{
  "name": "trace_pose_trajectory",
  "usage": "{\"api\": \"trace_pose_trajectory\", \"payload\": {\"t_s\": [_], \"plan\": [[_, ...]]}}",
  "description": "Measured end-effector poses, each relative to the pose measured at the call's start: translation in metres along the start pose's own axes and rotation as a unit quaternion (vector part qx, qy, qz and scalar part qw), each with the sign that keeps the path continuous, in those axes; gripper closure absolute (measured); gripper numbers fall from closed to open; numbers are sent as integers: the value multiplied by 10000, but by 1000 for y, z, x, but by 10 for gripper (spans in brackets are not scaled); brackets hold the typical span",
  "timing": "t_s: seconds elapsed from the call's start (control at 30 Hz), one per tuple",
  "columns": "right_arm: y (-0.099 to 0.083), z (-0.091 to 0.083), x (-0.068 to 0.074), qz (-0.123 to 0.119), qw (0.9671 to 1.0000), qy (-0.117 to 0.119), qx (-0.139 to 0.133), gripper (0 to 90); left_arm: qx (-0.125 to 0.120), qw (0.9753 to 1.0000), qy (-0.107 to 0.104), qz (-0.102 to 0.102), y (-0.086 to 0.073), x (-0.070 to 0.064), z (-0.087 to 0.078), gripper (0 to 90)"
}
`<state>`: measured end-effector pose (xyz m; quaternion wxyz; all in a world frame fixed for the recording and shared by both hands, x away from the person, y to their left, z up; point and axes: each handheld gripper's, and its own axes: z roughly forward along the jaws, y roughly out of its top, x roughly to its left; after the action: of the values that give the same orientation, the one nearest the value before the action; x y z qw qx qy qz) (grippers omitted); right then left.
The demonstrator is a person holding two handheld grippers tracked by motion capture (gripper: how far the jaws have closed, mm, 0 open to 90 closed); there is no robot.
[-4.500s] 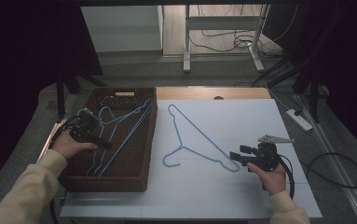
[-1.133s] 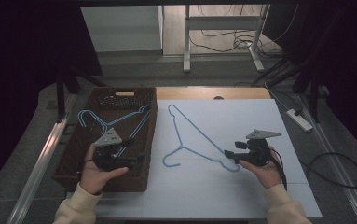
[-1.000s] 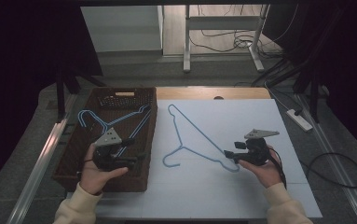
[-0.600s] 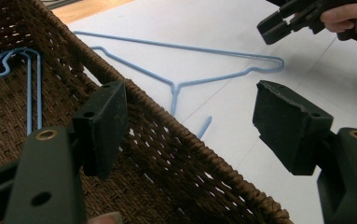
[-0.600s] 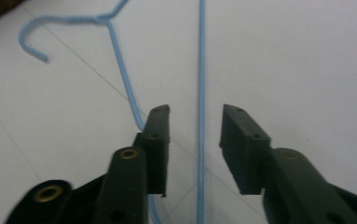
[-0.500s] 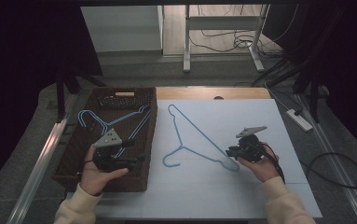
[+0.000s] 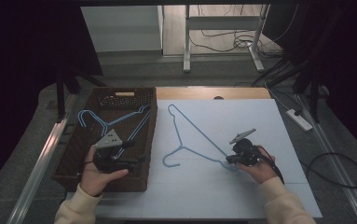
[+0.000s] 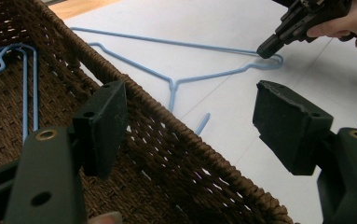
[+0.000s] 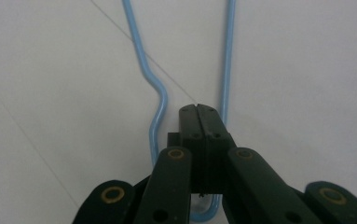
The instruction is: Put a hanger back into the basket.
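Right claw: jaws pressed together at the end loop of the thin blue wire hanger (grip on wire unclear).
Left claw: wide open, empty.
Risk: wire may slip free when lifted.

A white-topped table with a strip of bare wood along its far edge carries two things directly on its surface. At its left side sits a dark brown woven basket, rectangular, its long wall running alongside the open white area. Just beside it, toward the middle of the table, a light blue wire hanger lies flat, its hook curling close to the basket wall and its far corner pointing toward the wooden edge. Faint seam lines cross the white surface in the right gripper view.
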<state>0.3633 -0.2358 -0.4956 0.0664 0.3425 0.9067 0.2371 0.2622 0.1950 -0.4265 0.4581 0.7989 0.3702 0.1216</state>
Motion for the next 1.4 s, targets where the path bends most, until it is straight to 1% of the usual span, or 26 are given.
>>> {"api": "trace_pose_trajectory", "payload": {"t_s": [0.1, 0.2, 0.37, 0.5, 0.57, 0.7, 0.87, 1.07, 1.17, 1.2, 1.23, 1.27, 1.37, 1.4], "plan": [[-2, 0, 0, -3, 10000, 29, 38, 900, 14, 10000, -8, 3, 0, 0, 0, 270], [-7, 2, 2, -10, 9999, 44, 143, 900, 23, 10000, -11, 6, 0, 0, 1, 270], [-10, 1, 2, 51, 9999, 87, 137, 900, 24, 10000, -32, -4, 0, -1, 1, 270], [-13, 0, 4, 83, 9997, 181, 140, 900, 30, 10000, -38, -15, 0, -1, 2, 270], [-14, -1, 6, 93, 9995, 267, 156, 900, 32, 10000, -40, -16, 0, 0, 2, 270], [-17, -2, 10, 100, 9993, 323, 183, 900, 33, 10000, -52, -18, 0, -1, 2, 270], [-22, -4, 22, 32, 9987, 453, 212, 900, 28, 10000, -58, -20, 0, 0, 1, 270], [-27, -4, 36, 20, 9975, 672, 195, 900, 35, 10000, -70, -9, 0, -1, 1, 271], [-28, -4, 42, -30, 9971, 738, 197, 900, 35, 10000, -72, -11, 0, -1, 1, 270], [-28, -4, 42, -30, 9971, 738, 197, 900, 35, 10000, -74, -14, 0, -1, 1, 270], [-28, -3, 51, -126, 9960, 848, 235, 900, 35, 10000, -70, -17, 0, -1, 1, 271], [-28, -3, 51, -126, 9960, 848, 235, 900, 35, 10000, -70, -17, 0, -1, 1, 271], [-26, 0, 60, -209, 9948, 966, 256, 900, 35, 10000, -71, -16, 0, 0, 1, 271], [-26, 0, 60, -209, 9948, 966, 256, 900, 33, 10000, -71, -16, 0, 0, 1, 271]]}}
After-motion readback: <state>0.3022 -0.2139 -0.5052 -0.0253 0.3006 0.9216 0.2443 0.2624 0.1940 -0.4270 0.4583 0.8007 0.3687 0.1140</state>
